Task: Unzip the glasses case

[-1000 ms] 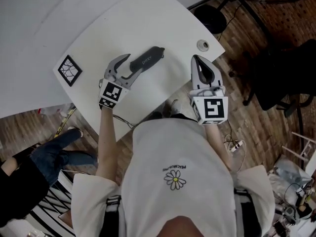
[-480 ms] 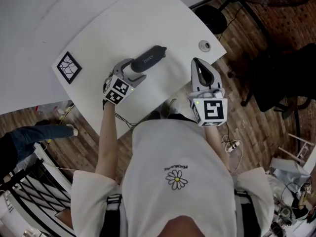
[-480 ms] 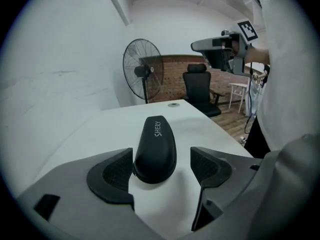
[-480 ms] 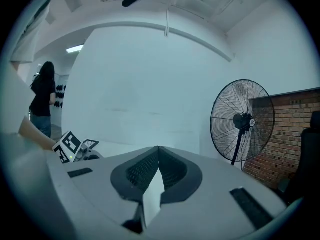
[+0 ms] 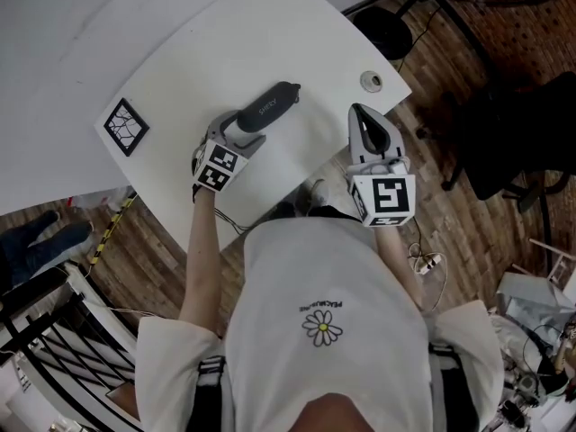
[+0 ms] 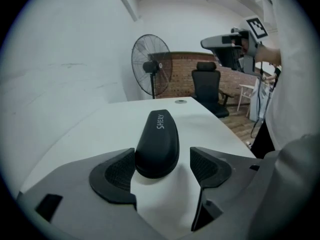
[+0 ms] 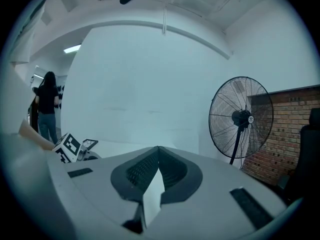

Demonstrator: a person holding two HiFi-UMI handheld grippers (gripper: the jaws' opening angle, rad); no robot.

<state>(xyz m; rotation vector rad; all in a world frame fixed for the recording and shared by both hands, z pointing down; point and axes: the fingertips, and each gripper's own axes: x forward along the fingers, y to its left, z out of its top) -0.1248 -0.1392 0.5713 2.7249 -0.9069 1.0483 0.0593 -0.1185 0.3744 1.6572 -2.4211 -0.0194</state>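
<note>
Left claw (image 6: 161, 165) wide open, low over table (image 5: 180, 52), tipped down. Near end of glasses case (image 6: 159, 139) sits btwn its 2 pads. Left pad right beside case, can't tell if touching. Right pad apart, white table shows in gap. Case black, long, flat on table, points away from claw. Right claw (image 7: 158, 156) shut tight, nothing in it, at table edge, well apart from case. Farther: small round cap (image 5: 370, 81) near table corner, black-white marker card (image 5: 125, 127) off to left. Fan (image 6: 151, 66) stands past table.

Matt black glasses case (image 6: 157, 141) lies on a smooth white table (image 5: 225, 52).
</note>
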